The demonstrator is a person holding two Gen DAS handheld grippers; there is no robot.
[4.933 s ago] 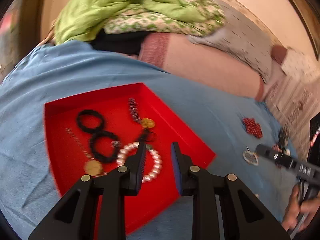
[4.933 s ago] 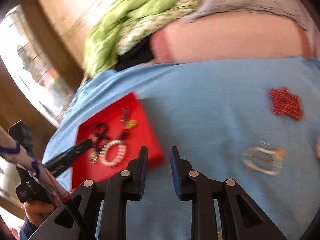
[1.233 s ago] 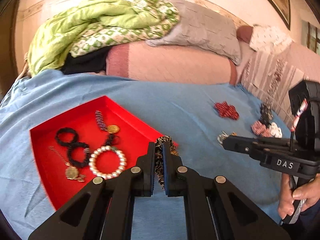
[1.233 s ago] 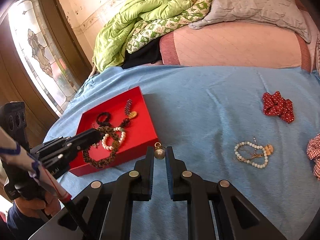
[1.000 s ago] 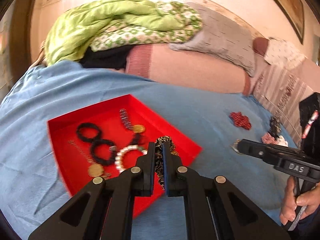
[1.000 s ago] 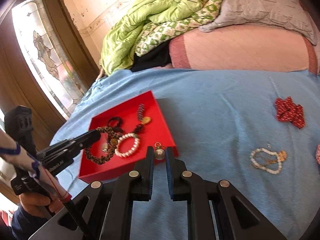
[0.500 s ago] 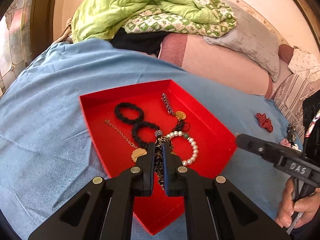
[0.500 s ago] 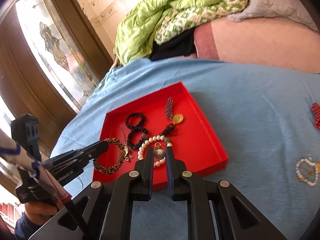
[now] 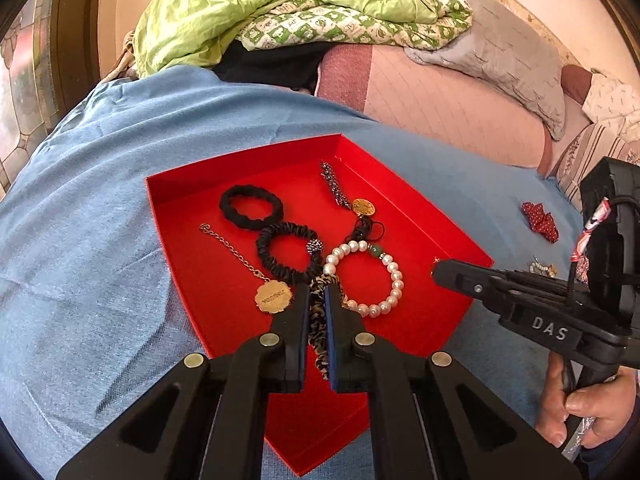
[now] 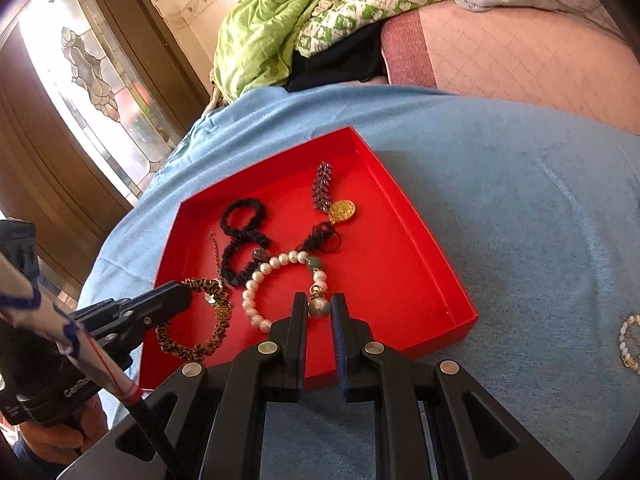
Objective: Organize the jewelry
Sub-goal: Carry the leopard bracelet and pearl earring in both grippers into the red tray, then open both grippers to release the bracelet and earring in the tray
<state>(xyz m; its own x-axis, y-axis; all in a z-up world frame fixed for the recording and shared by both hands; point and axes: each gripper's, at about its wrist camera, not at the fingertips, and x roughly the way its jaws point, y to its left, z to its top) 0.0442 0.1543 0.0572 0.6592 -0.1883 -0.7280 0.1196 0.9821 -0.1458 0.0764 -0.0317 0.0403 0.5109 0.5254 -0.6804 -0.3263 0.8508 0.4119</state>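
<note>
A red tray [image 9: 448,232] [image 10: 420,216] lies on the blue bedspread. It holds two black scrunchies [image 9: 251,207], a pearl bracelet [image 9: 380,276] [image 10: 256,292], a gold chain with a medallion [image 9: 273,298] and a gold coin pendant [image 10: 342,211]. My left gripper [image 9: 317,296] is shut on a leopard-print scrunchie [image 9: 318,320] [image 10: 200,320] above the tray's near part. My right gripper [image 10: 319,300] is shut on a silver ball pendant [image 10: 319,307] above the pearl bracelet. In the left wrist view the right gripper [image 9: 440,270] reaches in from the right.
A red dotted scrunchie [image 9: 540,218] and a second pearl piece [image 10: 630,340] lie on the bedspread right of the tray. Green blankets [image 9: 280,4] and pillows pile up behind. A stained-glass door [image 10: 100,64] stands at left. A hand [image 9: 588,412] grips the right tool.
Both grippers have come forward and down over the red tray, each still holding its piece. The tray now fills more of both views.
</note>
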